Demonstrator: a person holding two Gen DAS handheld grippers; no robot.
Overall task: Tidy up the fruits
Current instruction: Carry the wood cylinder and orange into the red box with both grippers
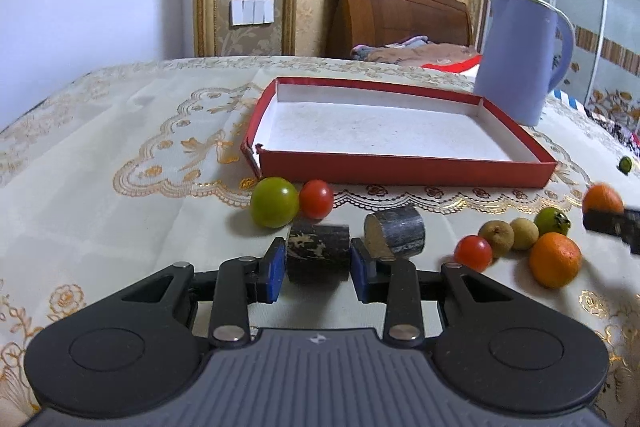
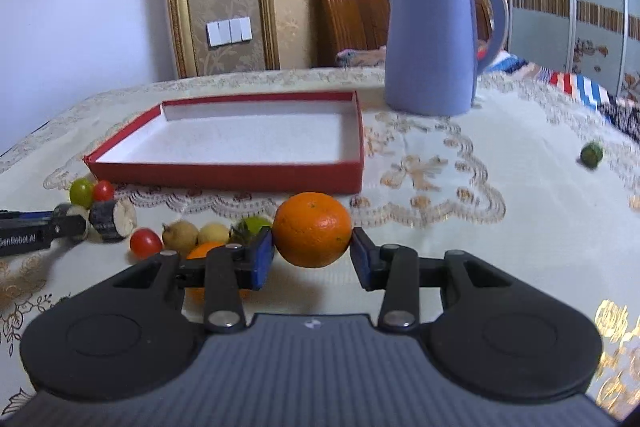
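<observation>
Left hand-held gripper clamped on a dark sugarcane piece, blue pads pressed against both ends, low over the cloth-covered table. Second sugarcane piece just ahead and right of that gripper, lying on its side, pale cut face toward the camera. Ahead and slightly left, green tomato touching a red cherry tomato, both just short of the red box lid, white inside and holding nothing. Off to the right of the left gripper, a cluster: another cherry tomato, two brown longans, small green persimmon, mandarin. Right hand-held gripper closed on an orange, pads against its two sides; whether raised off the table or resting, cannot tell. Behind and left of the right gripper's left finger, same cluster again, mandarin partly hidden by the linkage. Red box lid straight ahead and left of the right gripper, blue kettle beyond it to the right, standing upright on the table. Small green fruit alone, well apart, far right of both grippers. Wooden headboard and patterned wall behind the table.
</observation>
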